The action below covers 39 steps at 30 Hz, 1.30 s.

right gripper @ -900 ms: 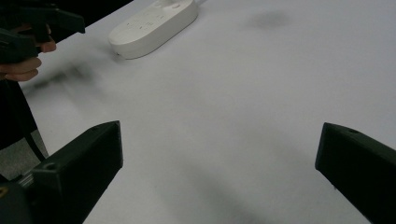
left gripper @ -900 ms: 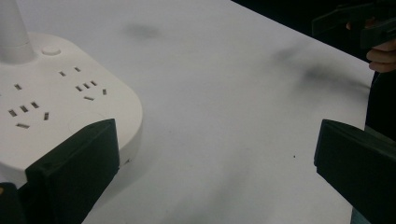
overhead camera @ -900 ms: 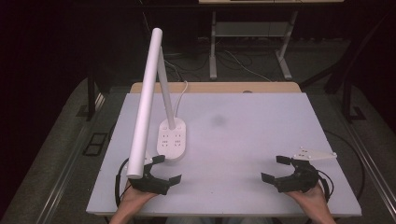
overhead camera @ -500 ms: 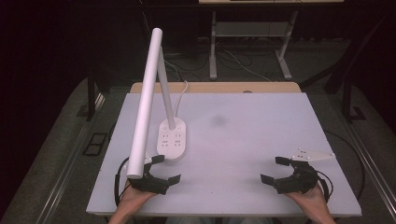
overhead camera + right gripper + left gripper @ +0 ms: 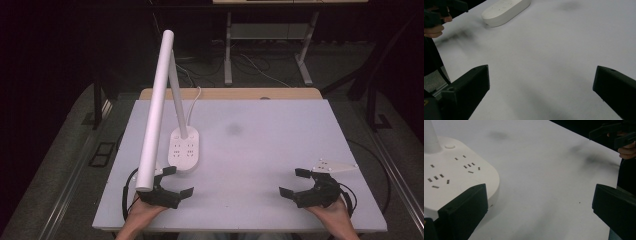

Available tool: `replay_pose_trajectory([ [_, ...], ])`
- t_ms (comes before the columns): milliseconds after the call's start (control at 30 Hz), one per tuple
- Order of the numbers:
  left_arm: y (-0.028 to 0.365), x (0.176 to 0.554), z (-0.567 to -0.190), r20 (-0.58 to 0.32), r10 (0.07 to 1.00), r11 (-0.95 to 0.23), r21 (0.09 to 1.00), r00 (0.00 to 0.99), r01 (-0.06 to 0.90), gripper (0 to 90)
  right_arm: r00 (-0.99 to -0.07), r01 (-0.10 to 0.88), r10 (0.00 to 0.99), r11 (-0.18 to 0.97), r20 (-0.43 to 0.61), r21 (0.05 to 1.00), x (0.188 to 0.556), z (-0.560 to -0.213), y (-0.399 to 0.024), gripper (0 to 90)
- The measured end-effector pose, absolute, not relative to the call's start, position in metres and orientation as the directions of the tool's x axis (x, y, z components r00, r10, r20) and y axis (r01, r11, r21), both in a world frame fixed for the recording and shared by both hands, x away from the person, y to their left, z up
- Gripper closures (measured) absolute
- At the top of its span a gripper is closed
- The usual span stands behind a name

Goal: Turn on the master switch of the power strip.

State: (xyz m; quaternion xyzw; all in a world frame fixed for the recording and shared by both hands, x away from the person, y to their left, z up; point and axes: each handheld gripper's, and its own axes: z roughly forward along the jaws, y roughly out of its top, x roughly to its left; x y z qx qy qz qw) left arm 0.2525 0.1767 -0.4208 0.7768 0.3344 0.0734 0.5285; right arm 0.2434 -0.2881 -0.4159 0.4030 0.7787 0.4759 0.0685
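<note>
While both tongs gape empty, the left tongs (image 5: 174, 184) at lower left risk nudging the white oval socket-base lamp (image 5: 184, 149) askew.

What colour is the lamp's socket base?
White; the lamp base shows best in the left gripper view.

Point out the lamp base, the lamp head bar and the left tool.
lamp base (image 5: 183, 149), high view, on the flat white top with the sockets.
lamp head bar (image 5: 155, 105), high view, midway along the long white tube.
left tool (image 5: 177, 181), high view, the gap midway between its open black jaw tips.
</note>
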Motion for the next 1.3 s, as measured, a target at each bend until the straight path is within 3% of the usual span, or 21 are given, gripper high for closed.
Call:
replay_pose_trajectory([
  [1300, 0.199, 0.274, -0.390, -0.207, 0.641, -0.260, 0.848, 0.740, 0.462, 0.0, -0.660, 0.568, 0.701, 0.229, 0.271, 0.790, 0.243, -0.417, -0.289, 0.2],
])
